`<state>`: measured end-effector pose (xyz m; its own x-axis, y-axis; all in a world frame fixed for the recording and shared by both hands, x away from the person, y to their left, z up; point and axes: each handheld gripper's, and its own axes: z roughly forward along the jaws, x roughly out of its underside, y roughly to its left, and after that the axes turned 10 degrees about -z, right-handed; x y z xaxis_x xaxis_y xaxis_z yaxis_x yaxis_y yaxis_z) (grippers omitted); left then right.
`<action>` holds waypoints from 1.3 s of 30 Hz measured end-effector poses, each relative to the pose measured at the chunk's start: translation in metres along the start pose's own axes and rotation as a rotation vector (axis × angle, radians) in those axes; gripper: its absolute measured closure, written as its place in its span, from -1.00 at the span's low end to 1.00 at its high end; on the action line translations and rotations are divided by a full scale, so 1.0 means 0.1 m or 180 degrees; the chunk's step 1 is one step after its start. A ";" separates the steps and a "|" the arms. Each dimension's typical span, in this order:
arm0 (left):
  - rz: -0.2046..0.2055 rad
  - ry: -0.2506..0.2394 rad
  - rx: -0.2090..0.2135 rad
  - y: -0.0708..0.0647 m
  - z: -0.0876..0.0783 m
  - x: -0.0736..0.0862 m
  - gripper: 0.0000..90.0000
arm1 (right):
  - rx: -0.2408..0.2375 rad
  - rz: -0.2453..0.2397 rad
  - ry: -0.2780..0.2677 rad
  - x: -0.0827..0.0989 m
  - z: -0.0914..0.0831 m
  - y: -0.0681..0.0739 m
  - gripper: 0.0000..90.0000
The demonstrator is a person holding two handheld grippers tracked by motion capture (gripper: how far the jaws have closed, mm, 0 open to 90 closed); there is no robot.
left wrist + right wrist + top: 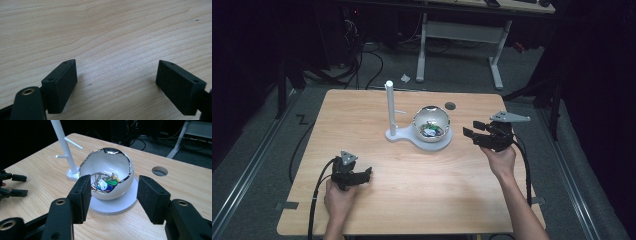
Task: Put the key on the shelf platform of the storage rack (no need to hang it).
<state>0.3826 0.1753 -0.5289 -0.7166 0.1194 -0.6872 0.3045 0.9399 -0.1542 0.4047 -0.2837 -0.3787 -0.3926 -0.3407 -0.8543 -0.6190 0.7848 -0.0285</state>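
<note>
Wood, pale and finely grained, makes up the surface (377, 210), and it is the biggest thing I have to work on; past its far edge the room is dark, with a grey floor, loose black cables and the white legs of another table (497, 65).

Near the middle of the surface, slightly to the far right, stands a white stand (112, 206): a round disc carrying the bowl, joined to a smaller foot with an upright post (389, 107) and short pegs on the left. The bowl (111, 167) is egg-shaped, white inside with a chrome rim and shell, tilted so its mouth faces my right side. Inside lies a small heap of keys (105, 182) with coloured tags and wire rings, resting low against the near wall.

My right tongs (112, 197) hover just near the bowl's mouth, released and spread wide, lined up on it but apart from it. My left tongs (117, 80) rest low over bare wood at the near left, also released and grasping nothing.

As I judge it, the step is reaching in for the keys. I would come in through the open mouth, narrow the spread to clear the jagged chrome rim, and pinch a ring or tag rather than the heap. Nudging the bowl could shift it off its disc, so I would go slowly.
</note>
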 end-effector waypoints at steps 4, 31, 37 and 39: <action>0.0000 0.0000 0.0000 0.00 0.00 0.00 -0.61 | -0.0026 -0.0038 -0.0002 0.00 -0.06 0.04 0.01; -0.0002 -0.0001 -0.0003 0.00 0.00 0.00 -0.61 | -0.0028 0.0068 -0.0202 0.37 -0.40 0.24 0.02; -0.0003 0.0000 -0.0006 0.00 0.00 0.00 -0.61 | -0.0011 0.0085 -0.0185 0.48 -0.40 0.26 0.02; -0.0003 -0.0001 -0.0006 0.00 0.00 0.00 -0.61 | -0.0007 0.0102 -0.0193 0.52 -0.40 0.27 0.02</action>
<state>0.3824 0.1751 -0.5289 -0.7167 0.1184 -0.6872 0.3025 0.9407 -0.1535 0.3406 -0.3008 -0.4031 -0.3705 -0.2834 -0.8845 -0.6082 0.7938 0.0005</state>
